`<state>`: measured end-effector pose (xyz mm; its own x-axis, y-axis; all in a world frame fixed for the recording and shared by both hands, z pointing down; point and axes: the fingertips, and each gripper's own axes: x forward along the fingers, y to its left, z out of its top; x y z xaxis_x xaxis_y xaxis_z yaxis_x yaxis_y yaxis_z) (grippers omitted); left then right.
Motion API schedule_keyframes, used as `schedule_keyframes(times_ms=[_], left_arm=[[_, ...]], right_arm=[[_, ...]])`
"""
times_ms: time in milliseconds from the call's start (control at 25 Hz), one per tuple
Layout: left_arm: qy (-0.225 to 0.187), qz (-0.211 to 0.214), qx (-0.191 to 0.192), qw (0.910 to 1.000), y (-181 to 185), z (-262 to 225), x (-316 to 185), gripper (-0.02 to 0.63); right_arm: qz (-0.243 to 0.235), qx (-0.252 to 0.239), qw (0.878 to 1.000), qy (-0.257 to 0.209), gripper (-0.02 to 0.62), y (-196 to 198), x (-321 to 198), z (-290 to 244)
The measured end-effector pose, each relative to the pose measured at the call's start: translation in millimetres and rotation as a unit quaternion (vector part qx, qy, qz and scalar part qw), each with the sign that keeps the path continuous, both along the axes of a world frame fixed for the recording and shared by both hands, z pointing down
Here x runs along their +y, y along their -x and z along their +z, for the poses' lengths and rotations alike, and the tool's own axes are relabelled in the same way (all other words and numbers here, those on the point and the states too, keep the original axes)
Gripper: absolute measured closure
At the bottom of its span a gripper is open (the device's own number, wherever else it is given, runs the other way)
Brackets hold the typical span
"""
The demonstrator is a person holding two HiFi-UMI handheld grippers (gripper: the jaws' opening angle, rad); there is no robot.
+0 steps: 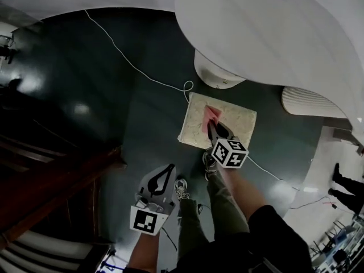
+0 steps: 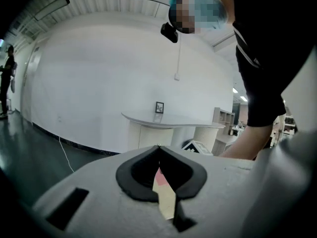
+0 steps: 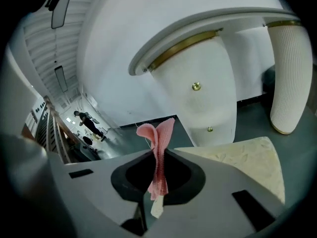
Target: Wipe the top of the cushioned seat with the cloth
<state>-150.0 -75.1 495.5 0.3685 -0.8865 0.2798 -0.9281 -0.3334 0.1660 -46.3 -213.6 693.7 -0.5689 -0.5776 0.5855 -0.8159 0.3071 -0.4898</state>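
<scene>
Our left gripper (image 1: 169, 169) hangs closed and empty over the dark floor (image 1: 85, 95); farther out, our right gripper (image 1: 211, 125) pinches the pink cloth (image 1: 214, 114) over the cream seat (image 1: 240, 121), whether touching we cannot tell

My head view is dim, with glare patches on the glossy floor (image 1: 79, 104), and both gripper views bow and blacken cornerward.
</scene>
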Motion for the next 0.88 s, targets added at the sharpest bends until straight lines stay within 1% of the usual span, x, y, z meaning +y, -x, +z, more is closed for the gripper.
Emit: schedule_keyframes(times_ms=[120, 240, 360, 480, 560, 680, 800, 880], left_arm=[[0.01, -0.026, 0.008, 0.9996, 9, 16, 6, 0.589], [0.029, -0.05, 0.015, 0.9982, 14, 38, 17, 0.589], [0.042, -0.068, 0.022, 0.9966, 15, 56, 31, 0.589], [0.053, -0.08, 0.028, 0.995, 14, 70, 39, 0.589], [0.057, -0.081, 0.031, 0.9946, 12, 77, 42, 0.589], [0.063, -0.07, 0.031, 0.995, 8, 82, 42, 0.589], [0.067, -0.053, 0.032, 0.9958, 0, 85, 40, 0.589], [0.067, -0.04, 0.032, 0.9964, -8, 86, 38, 0.589]], right_arm=[[-0.004, 0.019, 1.0, 0.009, 0.569, 16, -19, 35], [0.002, 0.025, 0.999, 0.029, 0.569, 29, -37, 69], [0.007, 0.027, 0.998, 0.058, 0.569, 44, -44, 99], [0.004, 0.044, 0.996, 0.077, 0.569, 54, -44, 122], [-0.004, 0.061, 0.995, 0.081, 0.569, 58, -43, 133], [-0.009, 0.084, 0.993, 0.088, 0.569, 55, -42, 140], [-0.005, 0.092, 0.991, 0.093, 0.569, 39, -42, 143], [0.009, 0.096, 0.991, 0.094, 0.569, 18, -44, 145]])
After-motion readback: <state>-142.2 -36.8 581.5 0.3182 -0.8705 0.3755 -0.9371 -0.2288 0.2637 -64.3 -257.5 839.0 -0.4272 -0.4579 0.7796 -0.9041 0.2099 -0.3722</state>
